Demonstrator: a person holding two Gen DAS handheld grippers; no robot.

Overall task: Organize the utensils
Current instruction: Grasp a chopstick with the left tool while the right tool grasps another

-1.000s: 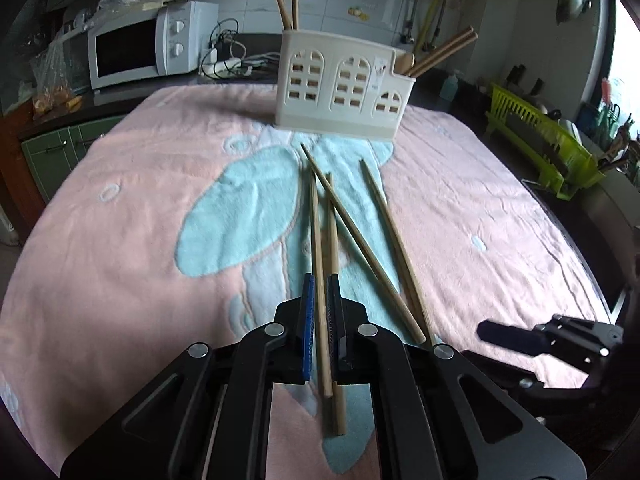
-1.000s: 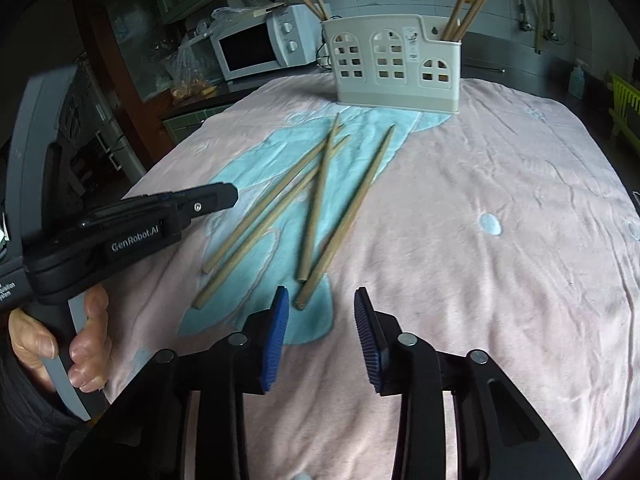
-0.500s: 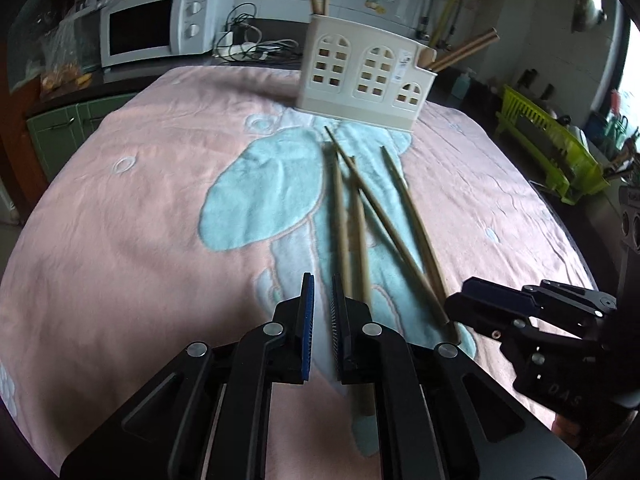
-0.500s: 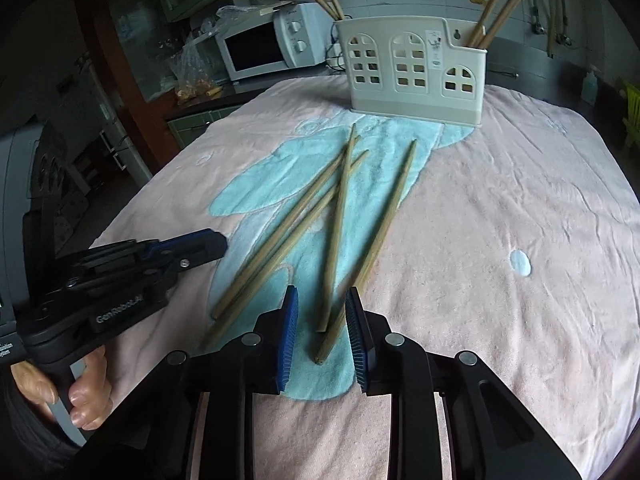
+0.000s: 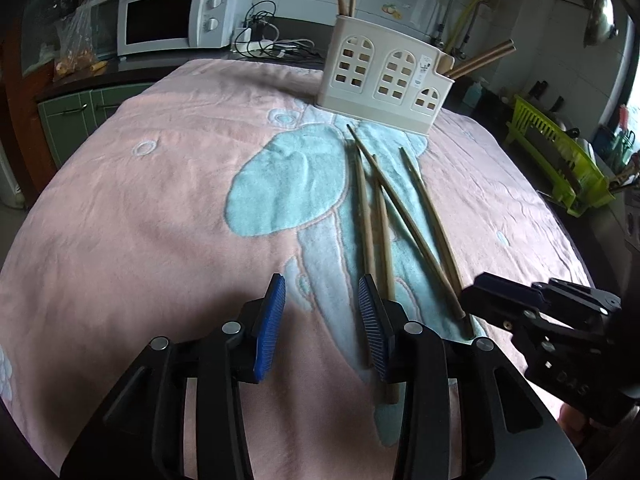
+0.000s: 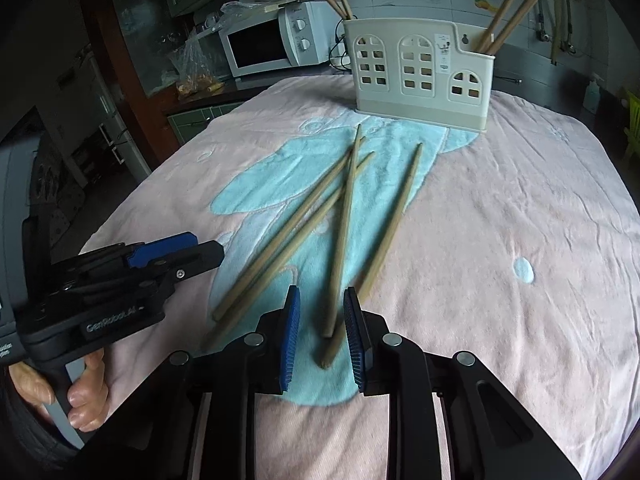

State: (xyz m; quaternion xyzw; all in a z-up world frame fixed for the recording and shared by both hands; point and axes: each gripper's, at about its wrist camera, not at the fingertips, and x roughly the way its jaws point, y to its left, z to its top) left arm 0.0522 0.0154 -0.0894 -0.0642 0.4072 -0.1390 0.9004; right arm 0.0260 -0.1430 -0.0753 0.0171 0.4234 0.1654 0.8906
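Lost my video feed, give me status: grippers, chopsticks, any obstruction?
Left gripper open, empty. Right gripper open, straddling two chopstick ends. Four chopsticks loose on the towel; holder unobstructed.

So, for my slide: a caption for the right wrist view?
Right gripper open around two chopsticks' ends; utensil holder behind.

White microwave (image 5: 182,18) on counter behind table; green dish rack (image 5: 556,162) at right; pink-blue blanket (image 5: 160,200) over table.
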